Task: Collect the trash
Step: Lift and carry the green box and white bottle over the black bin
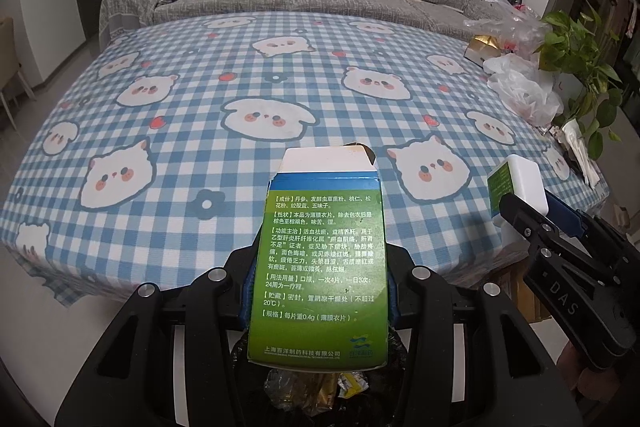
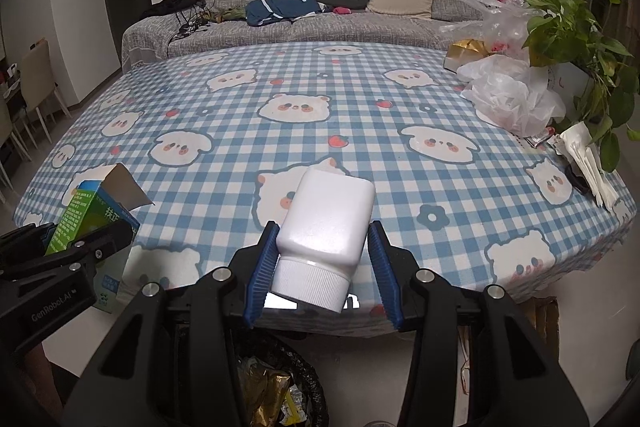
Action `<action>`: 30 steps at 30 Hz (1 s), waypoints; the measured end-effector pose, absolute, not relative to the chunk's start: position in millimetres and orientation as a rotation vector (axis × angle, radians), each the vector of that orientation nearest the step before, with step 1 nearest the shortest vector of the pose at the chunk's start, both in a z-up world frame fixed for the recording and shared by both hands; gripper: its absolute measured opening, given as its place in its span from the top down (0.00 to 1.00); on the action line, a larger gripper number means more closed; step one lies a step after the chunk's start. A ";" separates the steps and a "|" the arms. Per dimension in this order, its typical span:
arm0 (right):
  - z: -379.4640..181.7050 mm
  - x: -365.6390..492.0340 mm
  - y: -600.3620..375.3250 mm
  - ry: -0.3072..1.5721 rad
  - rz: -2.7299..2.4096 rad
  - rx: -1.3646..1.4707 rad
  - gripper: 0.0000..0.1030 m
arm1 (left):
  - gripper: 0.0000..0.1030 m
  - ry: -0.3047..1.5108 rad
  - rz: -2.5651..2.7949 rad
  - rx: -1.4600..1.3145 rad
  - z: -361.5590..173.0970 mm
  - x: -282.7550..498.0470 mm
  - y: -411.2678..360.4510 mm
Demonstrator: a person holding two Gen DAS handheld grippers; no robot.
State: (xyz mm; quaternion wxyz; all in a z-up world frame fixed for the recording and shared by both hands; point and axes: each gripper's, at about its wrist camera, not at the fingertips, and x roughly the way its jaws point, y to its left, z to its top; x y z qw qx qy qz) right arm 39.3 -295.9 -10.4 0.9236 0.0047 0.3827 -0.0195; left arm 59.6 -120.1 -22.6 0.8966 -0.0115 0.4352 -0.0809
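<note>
Gaping green box (image 1: 320, 259), capped white bottle (image 2: 326, 223)

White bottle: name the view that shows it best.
The right wrist view: the white bottle fills the centre, cap toward the camera, clamped in the right tool. The left wrist view catches only part of it at the right edge, half hidden by that tool.

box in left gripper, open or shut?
Open. The box has its top flap standing up, with the bare grey inside of the flap showing. Its other end can't be seen.
</note>
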 end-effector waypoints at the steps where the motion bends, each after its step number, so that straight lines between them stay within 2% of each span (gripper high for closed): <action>1: -10.5 36.5 -294.8 0.786 -0.037 0.010 0.57 | 0.56 0.902 -0.167 -0.023 -22.4 55.8 -119.1; 12: -15.8 -2.6 -281.9 0.789 -0.021 -0.007 0.57 | 0.56 0.892 -0.164 -0.026 -21.0 10.2 -105.2; 30: -46.0 -66.4 -258.2 0.821 0.015 -0.038 0.58 | 0.56 0.927 -0.139 -0.038 -60.4 -59.7 -76.5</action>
